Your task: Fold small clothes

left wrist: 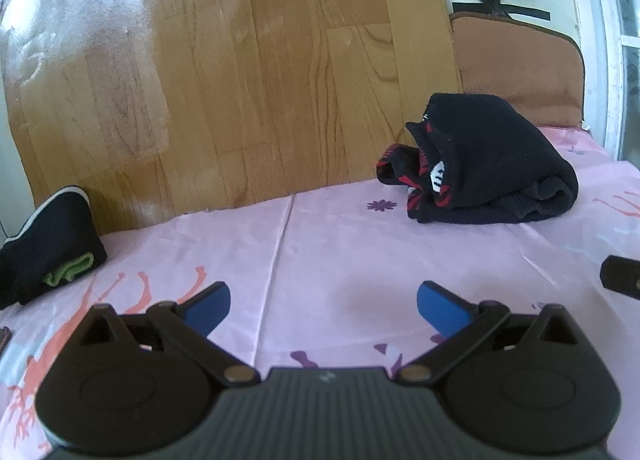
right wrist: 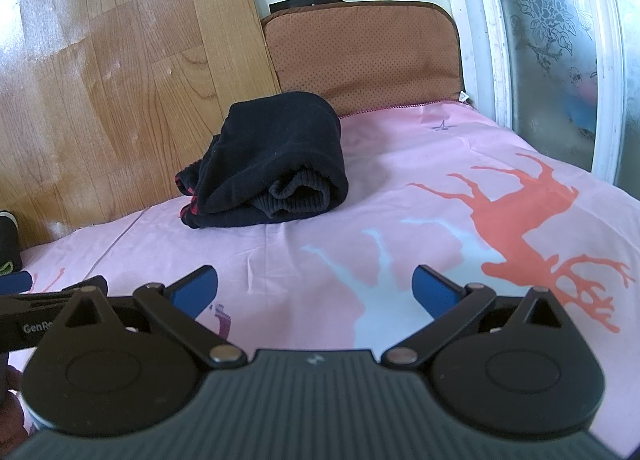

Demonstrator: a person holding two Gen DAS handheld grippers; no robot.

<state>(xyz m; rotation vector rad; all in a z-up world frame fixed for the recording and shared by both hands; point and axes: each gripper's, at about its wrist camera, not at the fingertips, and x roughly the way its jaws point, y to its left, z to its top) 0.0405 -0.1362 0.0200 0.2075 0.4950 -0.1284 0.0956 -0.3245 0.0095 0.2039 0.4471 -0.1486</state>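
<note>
Grippers both empty: your left gripper (left wrist: 323, 308) and right gripper (right wrist: 315, 288) hover with jaws wide over pink sheet (right wrist: 400, 164). Black garment (right wrist: 272, 164) sits bundled near wooden panel (left wrist: 240, 80), looks folded. Second dark piece (left wrist: 44, 244) far left, likely next.

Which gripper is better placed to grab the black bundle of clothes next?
Probably the right gripper. The black bundle sits almost straight ahead of its open fingers. For the left gripper, also open, the bundle lies off to its right side.
</note>
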